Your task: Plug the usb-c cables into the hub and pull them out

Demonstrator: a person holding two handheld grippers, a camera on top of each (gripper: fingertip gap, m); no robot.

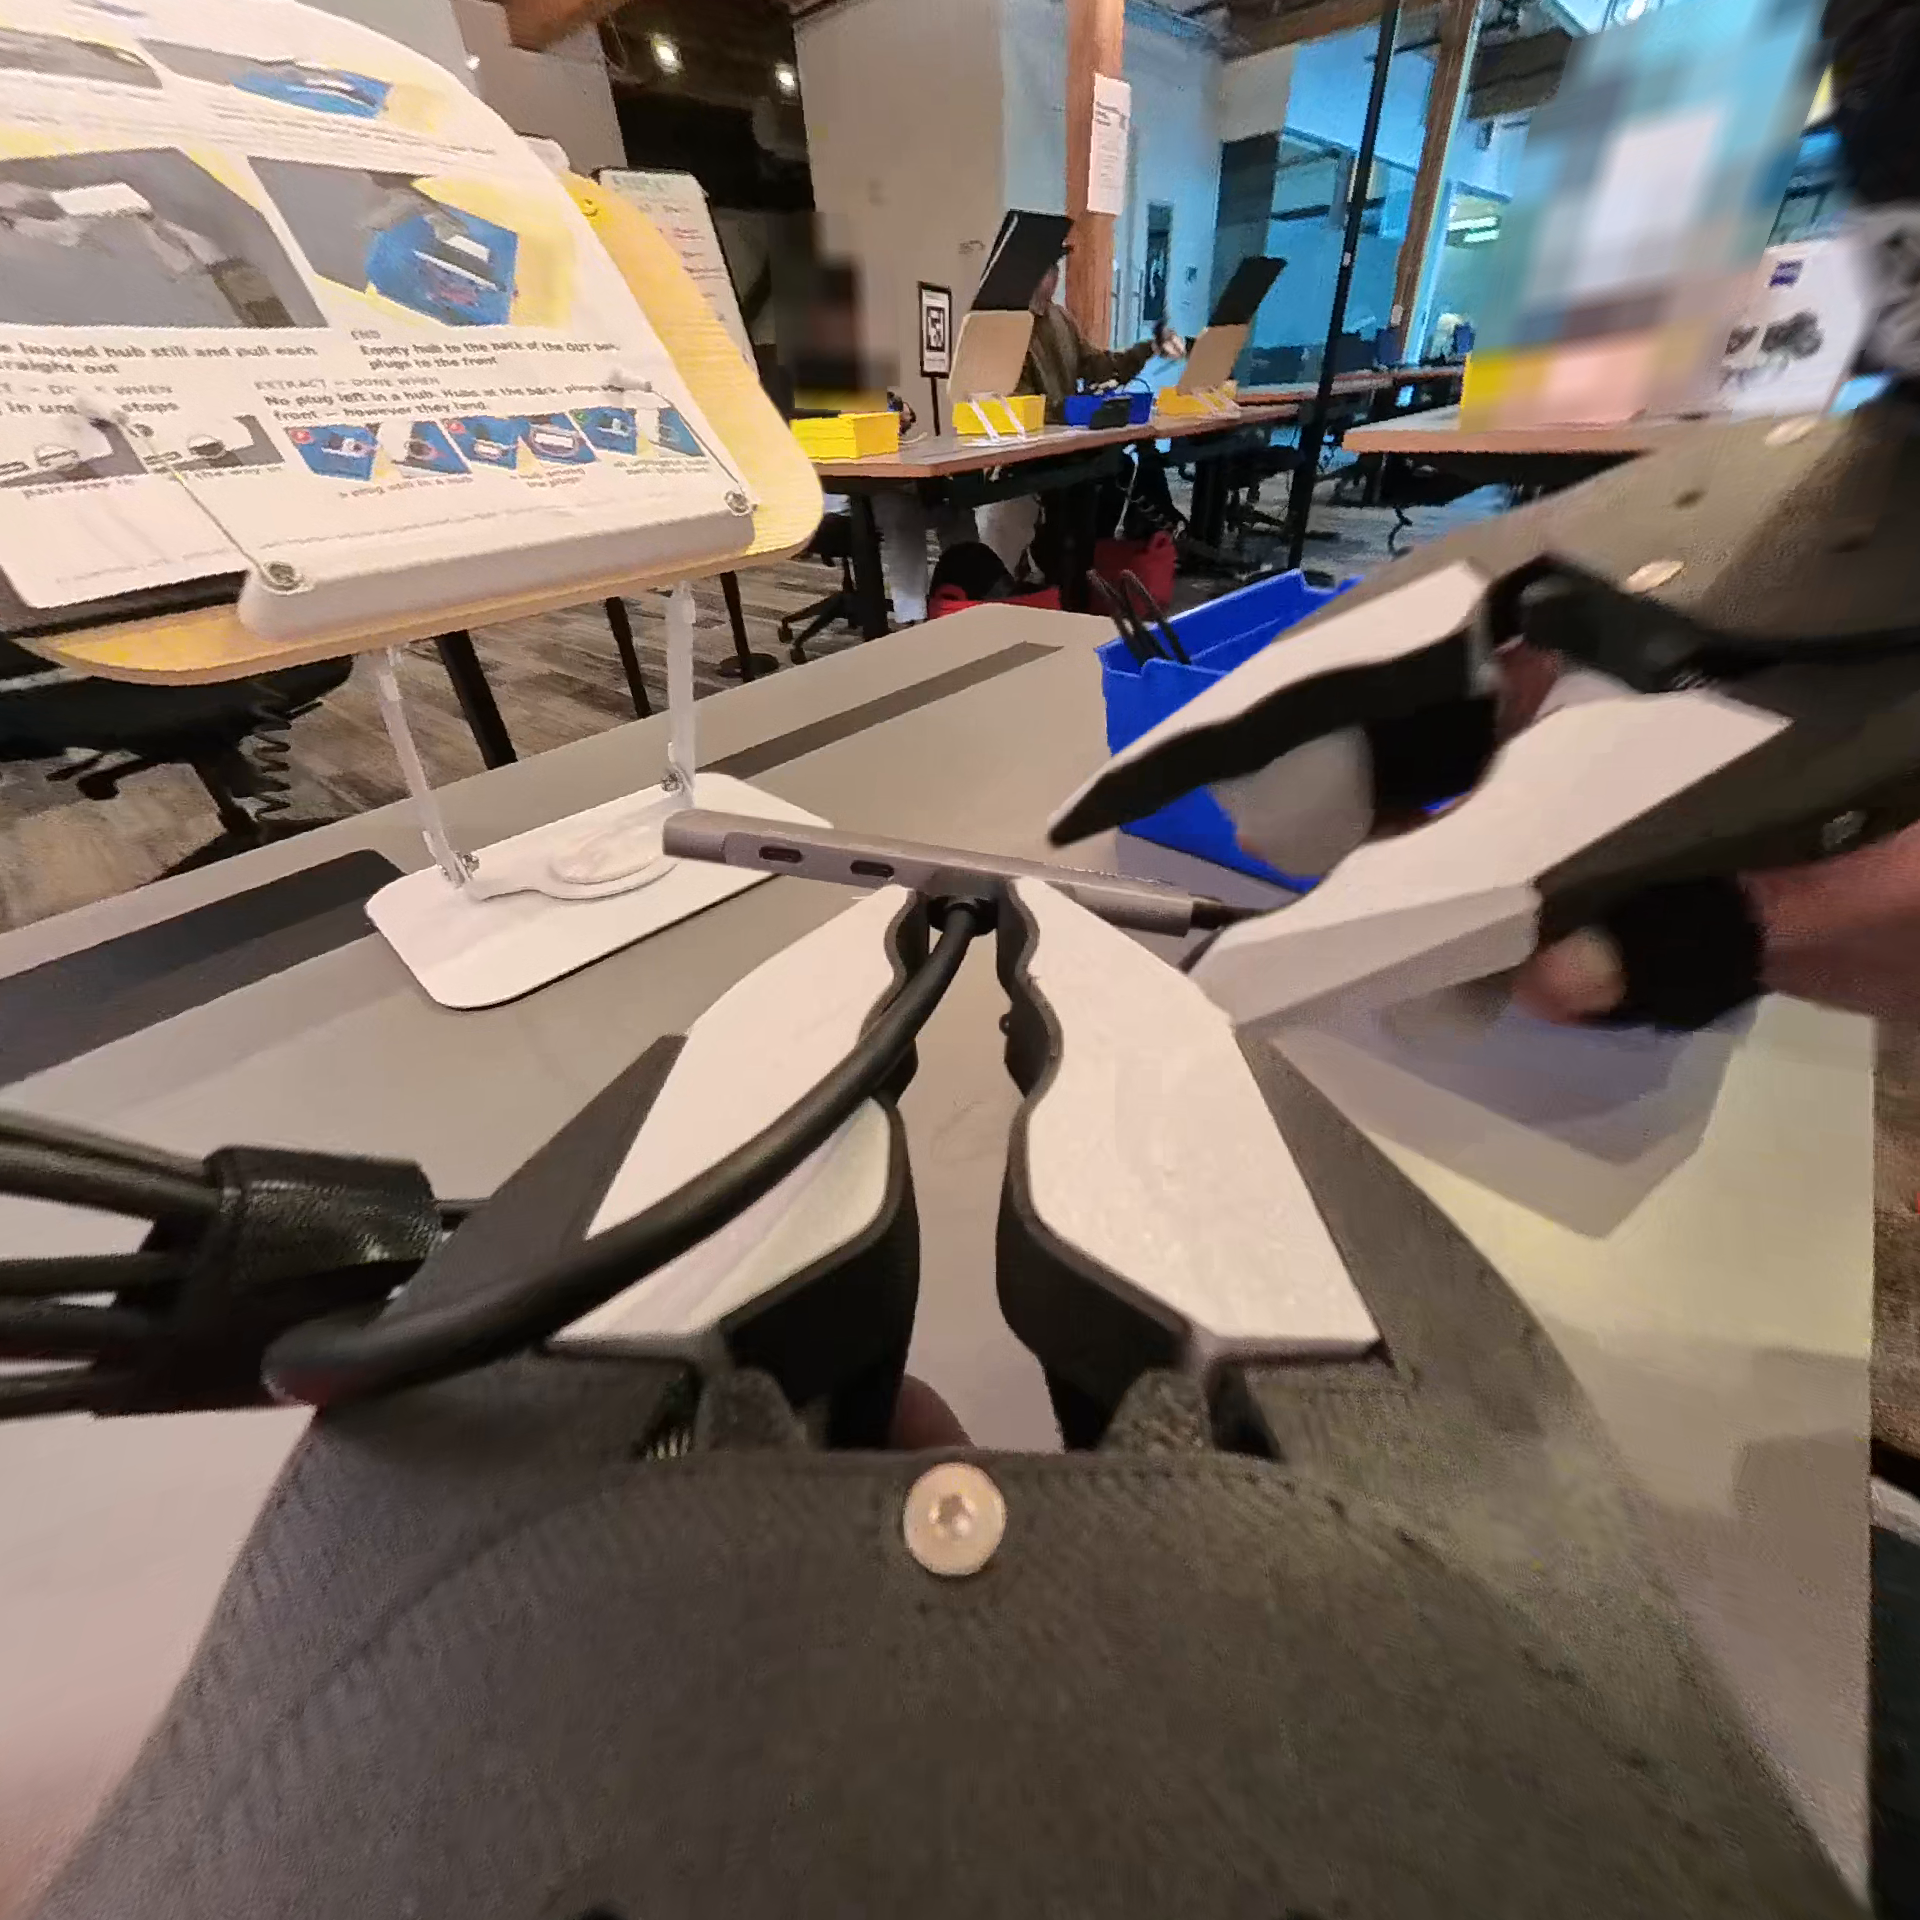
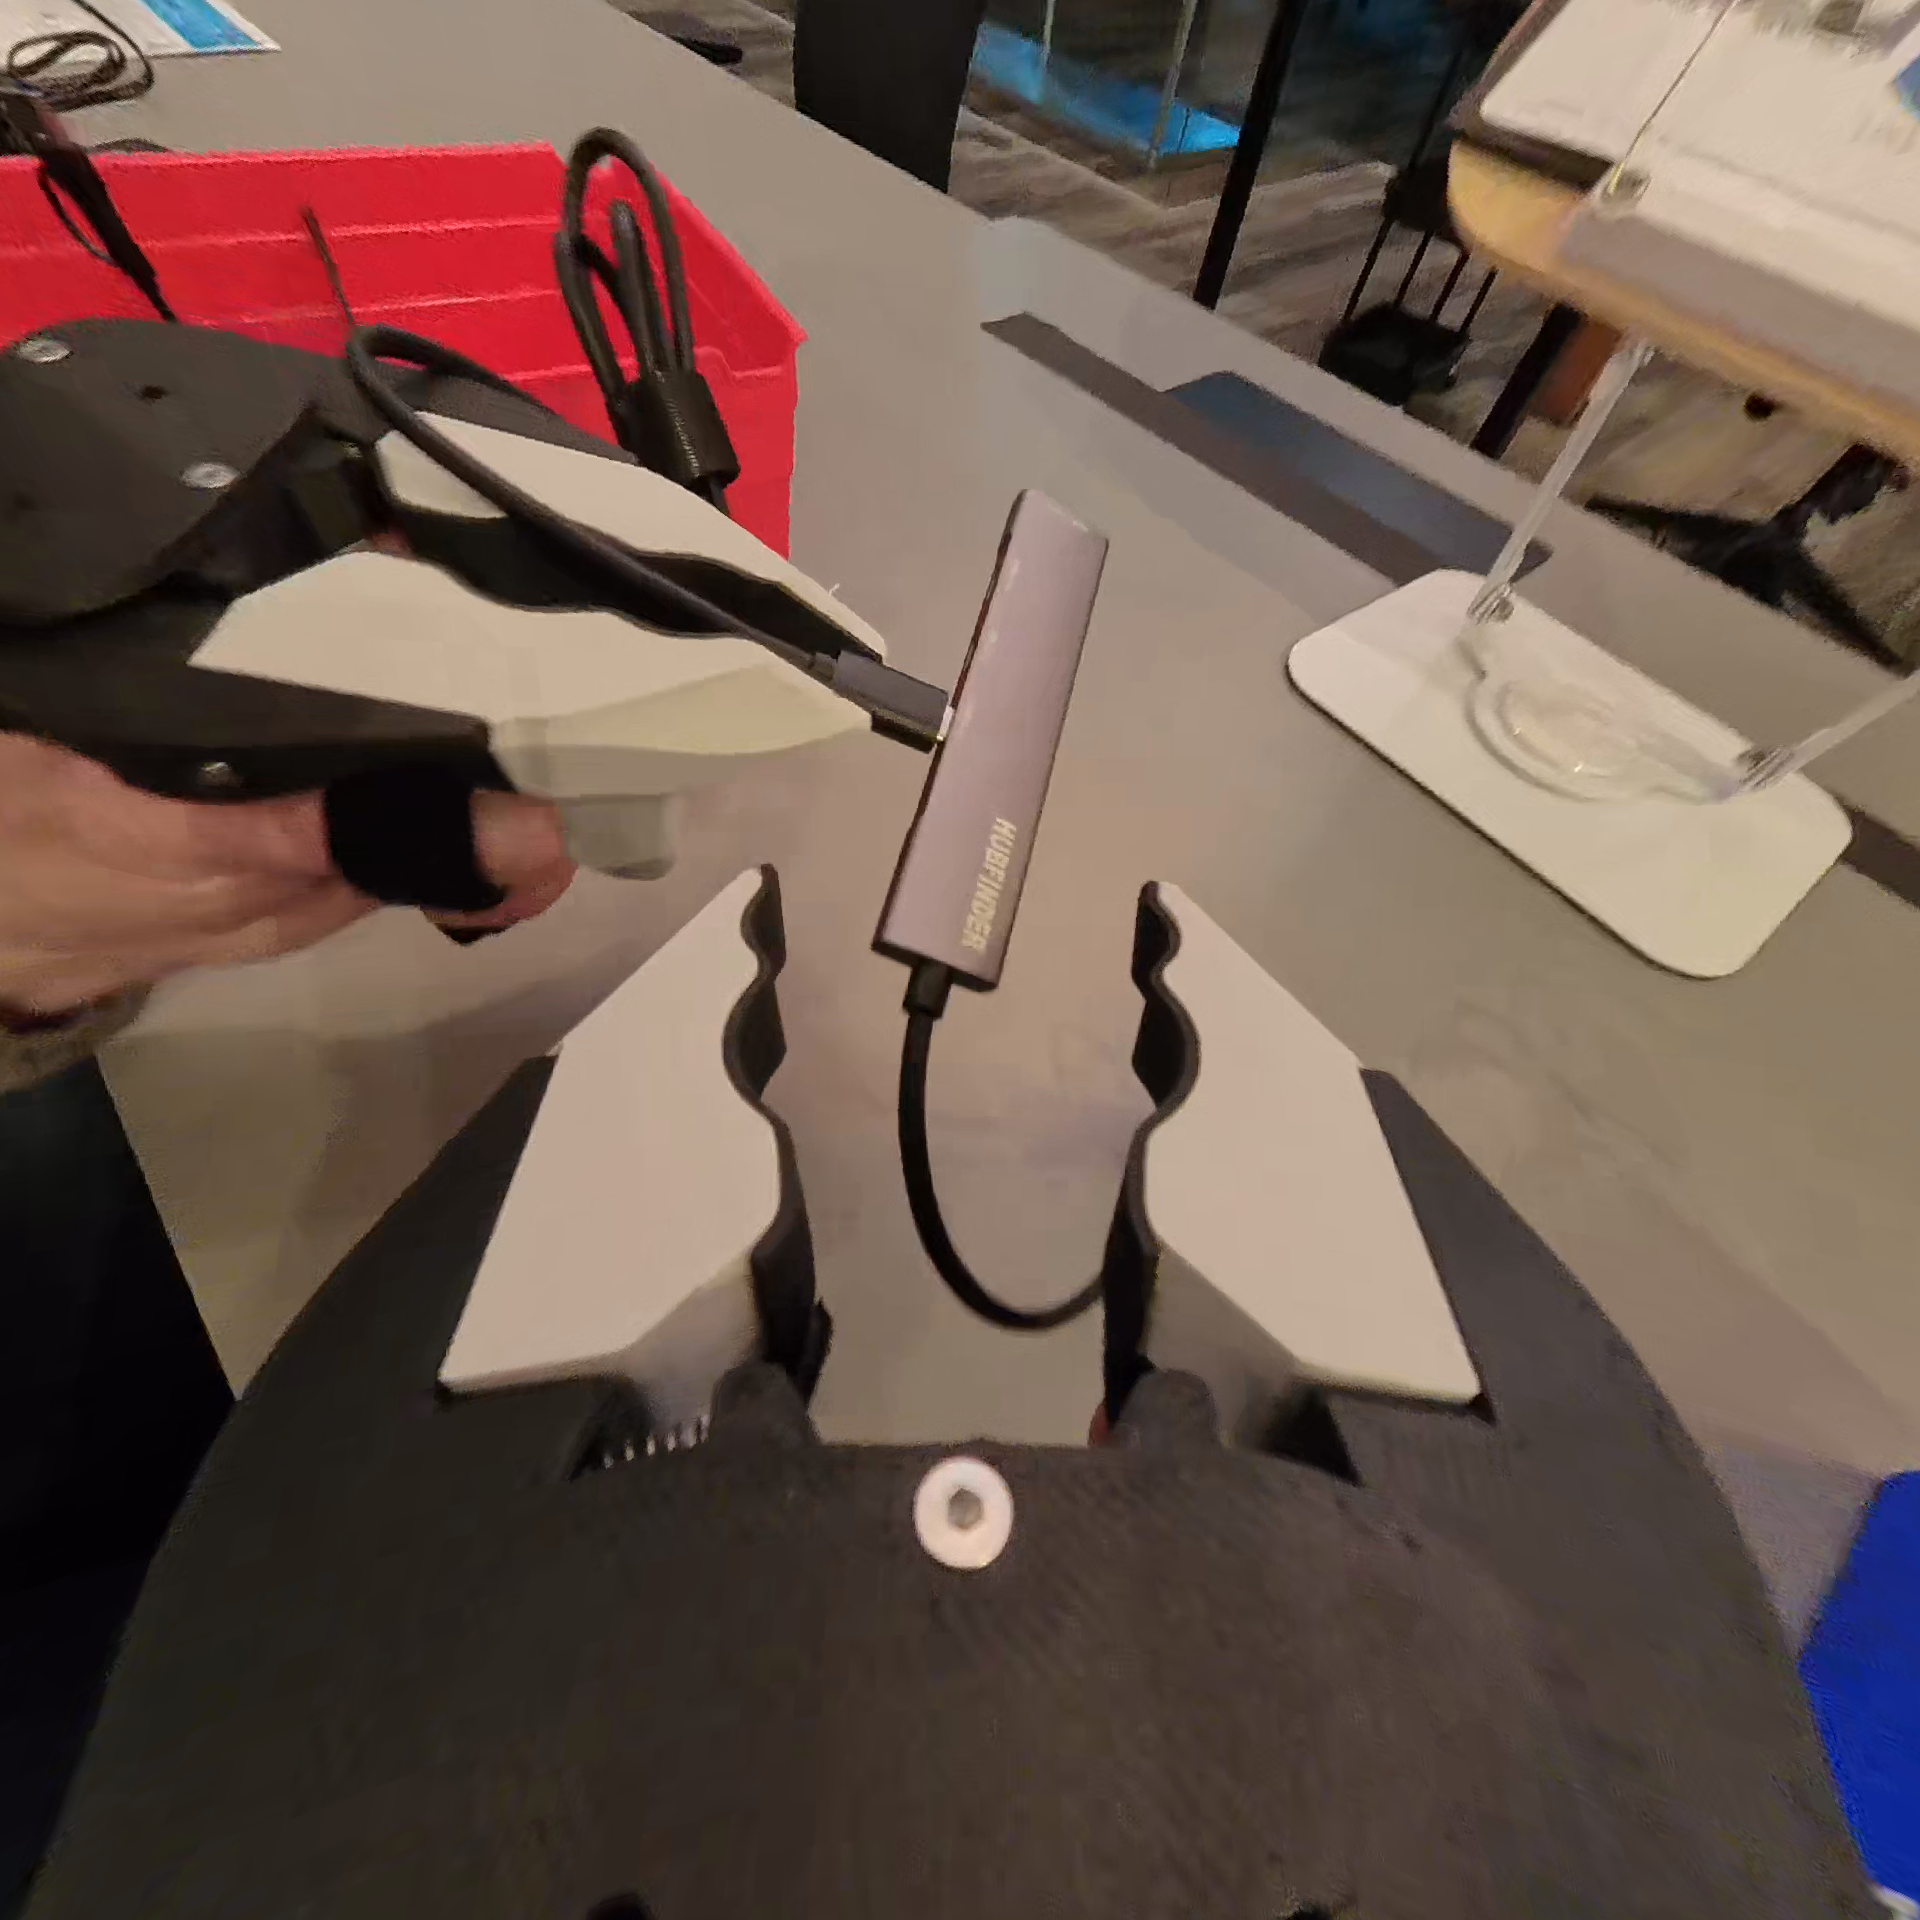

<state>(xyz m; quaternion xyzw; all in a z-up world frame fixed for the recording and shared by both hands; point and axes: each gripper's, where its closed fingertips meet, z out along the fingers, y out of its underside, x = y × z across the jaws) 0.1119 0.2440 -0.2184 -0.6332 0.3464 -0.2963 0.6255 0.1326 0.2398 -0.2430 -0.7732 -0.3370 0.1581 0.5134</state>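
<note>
A grey surface (image 2: 1299, 935) is carrying a red bin (image 2: 436, 260) of cables and a white stand base (image 2: 1621, 831). The grey hub (image 2: 987, 727) is lying in the middle of it. The left gripper (image 1: 961, 909) is pinching a black usb-c cable (image 1: 914, 997), its plug (image 2: 899, 707) meeting the hub's side. The right gripper (image 2: 956, 914) is hovering wide open, straddling the hub's tail end without touching it.

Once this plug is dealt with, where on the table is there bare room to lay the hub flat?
Bare grey table lies between the hub and the white stand base, and more beyond the hub toward the dark strip. The other side is crowded: the left gripper on the plug, with the red bin behind.
</note>
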